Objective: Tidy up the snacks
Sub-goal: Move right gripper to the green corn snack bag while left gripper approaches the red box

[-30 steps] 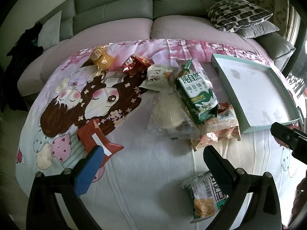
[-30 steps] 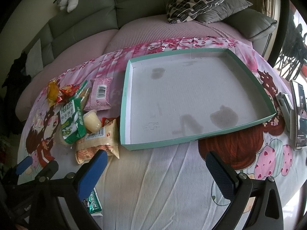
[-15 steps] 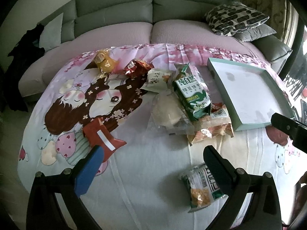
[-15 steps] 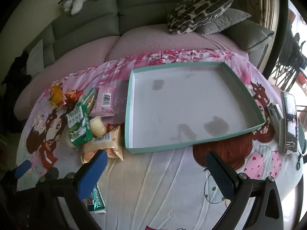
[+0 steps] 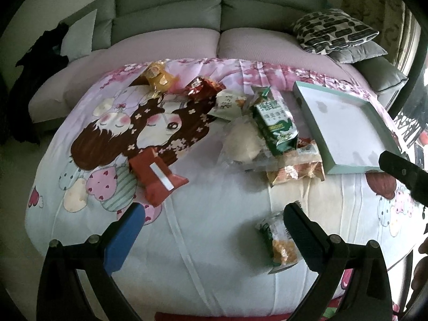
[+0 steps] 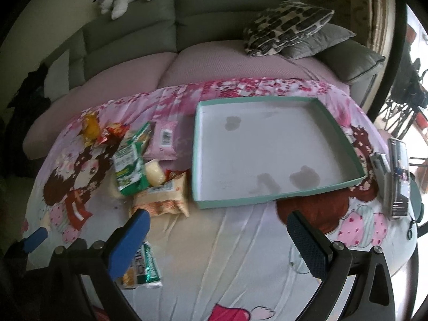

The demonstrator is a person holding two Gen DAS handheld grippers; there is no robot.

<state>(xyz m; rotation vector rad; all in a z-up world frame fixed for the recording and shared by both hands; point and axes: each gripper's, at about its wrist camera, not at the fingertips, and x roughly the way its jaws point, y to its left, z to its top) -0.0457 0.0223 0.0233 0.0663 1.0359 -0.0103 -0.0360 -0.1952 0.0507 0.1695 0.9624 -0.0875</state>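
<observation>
Left gripper: jaws spread wide, holding nothing, touching nothing. It hangs above the printed cloth, with a small green packet on the cloth just beside its right finger.

Right gripper: jaws spread wide, holding nothing. It hangs above the cloth in front of the tray.

Tray: teal rim, pale floor, no snacks inside; dark blotches mark the floor.

Snacks: a pile lies on the cloth just left of the tray. The green biscuit bag rests on a clear bag and an orange-printed pack. A pink pack lies behind them. A red packet and a yellow packet lie further left.
</observation>
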